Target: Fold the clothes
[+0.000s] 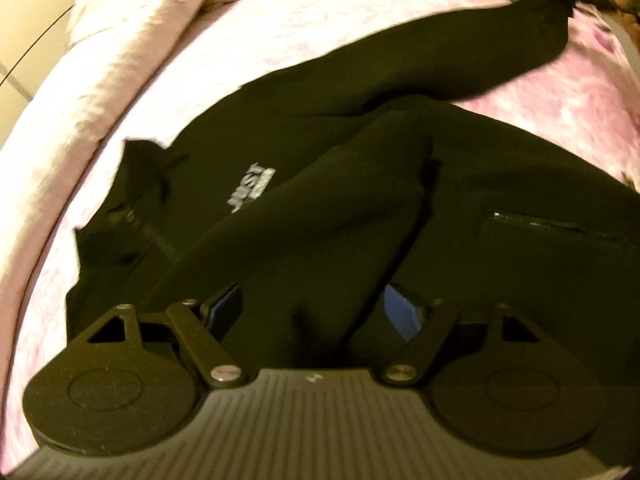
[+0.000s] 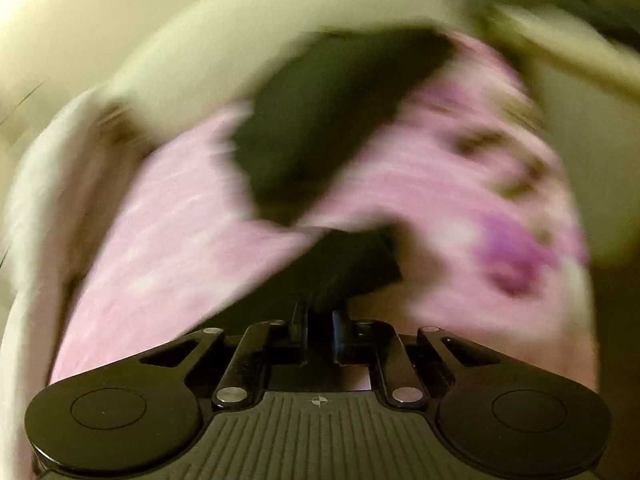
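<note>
A pink bedspread point(image 1: 328, 12) fills both views. On it lies a black jacket point(image 1: 500, 184), spread across the middle of the left wrist view, collar at centre left, long axis running toward the right edge, one sleeve point(image 1: 440, 56) reaching to the upper right. The left gripper point(image 1: 316, 308) has its jaws apart, a folded sleeve between them, unpinched. The right gripper point(image 2: 320, 320) is clamped on dark cloth point(image 2: 352, 264). Heavy blur there suggests speed: a small pinch could slip, or drag the body askew.

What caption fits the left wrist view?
Open left gripper over a black zip jacket on a pink blanket.
</note>
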`<action>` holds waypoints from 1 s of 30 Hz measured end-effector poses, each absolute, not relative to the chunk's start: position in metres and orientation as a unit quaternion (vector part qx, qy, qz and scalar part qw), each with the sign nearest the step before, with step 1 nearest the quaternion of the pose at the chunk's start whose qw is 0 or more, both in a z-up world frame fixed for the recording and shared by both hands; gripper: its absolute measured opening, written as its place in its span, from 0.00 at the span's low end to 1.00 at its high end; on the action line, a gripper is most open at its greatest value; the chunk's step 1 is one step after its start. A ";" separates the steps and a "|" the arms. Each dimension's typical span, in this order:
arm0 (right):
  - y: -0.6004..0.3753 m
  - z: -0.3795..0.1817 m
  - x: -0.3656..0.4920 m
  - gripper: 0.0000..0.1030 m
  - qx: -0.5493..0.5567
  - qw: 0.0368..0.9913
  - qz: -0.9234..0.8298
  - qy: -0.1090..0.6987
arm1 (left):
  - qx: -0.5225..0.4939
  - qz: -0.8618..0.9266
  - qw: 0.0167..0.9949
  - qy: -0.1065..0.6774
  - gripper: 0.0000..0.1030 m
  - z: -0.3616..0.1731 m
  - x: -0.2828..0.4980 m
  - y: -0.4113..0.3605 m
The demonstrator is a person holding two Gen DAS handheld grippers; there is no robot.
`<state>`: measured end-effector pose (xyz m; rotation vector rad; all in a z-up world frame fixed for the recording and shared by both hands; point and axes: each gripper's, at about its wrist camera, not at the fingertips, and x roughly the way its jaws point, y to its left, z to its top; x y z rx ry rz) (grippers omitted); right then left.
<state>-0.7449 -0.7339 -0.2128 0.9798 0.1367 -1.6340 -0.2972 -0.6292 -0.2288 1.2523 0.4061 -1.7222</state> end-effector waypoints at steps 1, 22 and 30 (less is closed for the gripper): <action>-0.735 -0.194 -0.718 0.10 0.383 0.621 -0.679 0.080 | 0.505 -0.699 0.476 0.170 0.73 -0.225 -0.291 -0.626; -0.532 -0.226 -0.285 0.48 0.113 0.905 -0.201 0.357 | 0.361 -0.605 0.608 0.365 0.71 -0.222 -0.049 -0.534; -0.575 -0.236 -0.379 0.53 0.209 0.809 -0.373 0.403 | 0.292 -0.626 0.593 0.414 0.64 -0.256 -0.039 -0.608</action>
